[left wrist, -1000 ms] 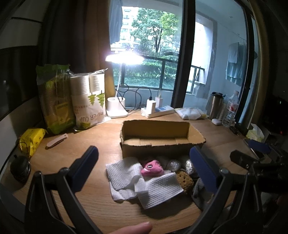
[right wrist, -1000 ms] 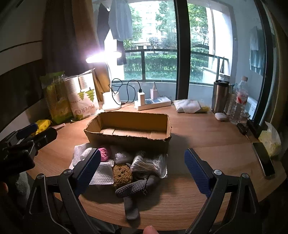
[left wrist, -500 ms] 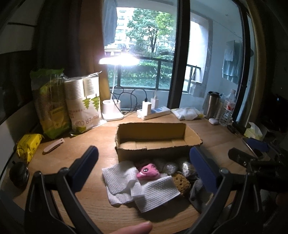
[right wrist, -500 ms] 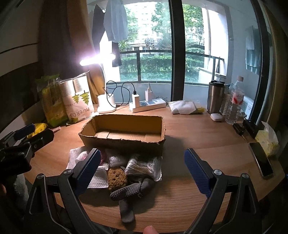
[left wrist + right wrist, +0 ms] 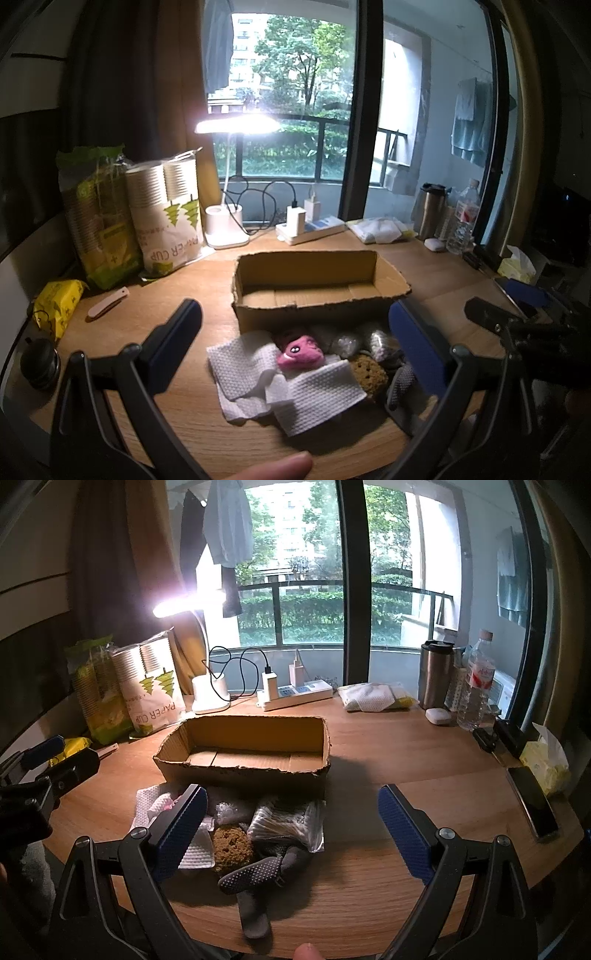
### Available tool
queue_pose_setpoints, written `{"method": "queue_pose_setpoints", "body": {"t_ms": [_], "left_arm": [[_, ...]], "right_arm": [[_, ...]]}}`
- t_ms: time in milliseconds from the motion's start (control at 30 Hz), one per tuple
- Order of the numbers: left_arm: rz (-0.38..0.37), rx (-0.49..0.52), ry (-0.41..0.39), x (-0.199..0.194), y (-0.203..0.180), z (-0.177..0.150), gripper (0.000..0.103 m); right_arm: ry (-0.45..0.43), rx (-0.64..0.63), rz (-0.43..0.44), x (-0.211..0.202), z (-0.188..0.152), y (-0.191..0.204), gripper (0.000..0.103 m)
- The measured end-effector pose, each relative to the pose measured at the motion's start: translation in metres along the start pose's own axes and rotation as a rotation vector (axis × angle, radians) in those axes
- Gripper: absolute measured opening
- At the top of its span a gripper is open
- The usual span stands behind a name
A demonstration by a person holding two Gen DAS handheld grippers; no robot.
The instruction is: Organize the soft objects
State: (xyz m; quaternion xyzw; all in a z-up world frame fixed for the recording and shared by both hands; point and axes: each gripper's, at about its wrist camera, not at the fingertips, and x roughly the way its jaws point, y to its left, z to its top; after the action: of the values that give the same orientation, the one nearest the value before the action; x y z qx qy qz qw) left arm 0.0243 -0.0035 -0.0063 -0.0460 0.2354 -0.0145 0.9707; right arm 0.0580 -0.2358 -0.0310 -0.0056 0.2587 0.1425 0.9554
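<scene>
Heaped on the wooden table (image 5: pixel 388 753), tight against the near wall of the cardboard box (image 5: pixel 258 734): pink plush toy (image 5: pixel 301 352) with its eyes turned toward the left-wrist camera, white paper towels (image 5: pixel 295 384) spread under and around it, brown sponge (image 5: pixel 232 845), crinkly plastic packets (image 5: pixel 286 821), grey dotted glove (image 5: pixel 258 877) with its long axis running from the pile toward the near table edge. Box open-topped and bare inside, long axis lying left to right. Beyond it a lit desk lamp (image 5: pixel 208 694), power strip (image 5: pixel 295 694), paper-cup sleeves (image 5: pixel 166 218), thermos (image 5: pixel 436 679), water bottle (image 5: pixel 476 686). Phone (image 5: pixel 532 805) near the right edge. Behind everything, a tall window onto a balcony rail and trees. Left gripper (image 5: pixel 295 350) spread wide above the pile, clasping nothing. Right gripper (image 5: pixel 291 830) likewise wide apart, hovering over sponge and glove.
</scene>
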Motion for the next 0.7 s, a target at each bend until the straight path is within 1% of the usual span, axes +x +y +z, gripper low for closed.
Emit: {"method": "queue_pose_setpoints", "body": {"t_ms": [200,700], "left_arm": [[0.014,-0.004,0.003,-0.0002,-0.0011,-0.0014,0.102],[0.015,-0.001,-0.003,-0.0021,-0.0020,-0.0017,0.102]], "right_arm": [[-0.002,-0.005,0.002,-0.0007,0.0006,0.0010,0.096],[-0.005,-0.008,0.001,-0.0014,0.0008,0.0026,0.096]]}}
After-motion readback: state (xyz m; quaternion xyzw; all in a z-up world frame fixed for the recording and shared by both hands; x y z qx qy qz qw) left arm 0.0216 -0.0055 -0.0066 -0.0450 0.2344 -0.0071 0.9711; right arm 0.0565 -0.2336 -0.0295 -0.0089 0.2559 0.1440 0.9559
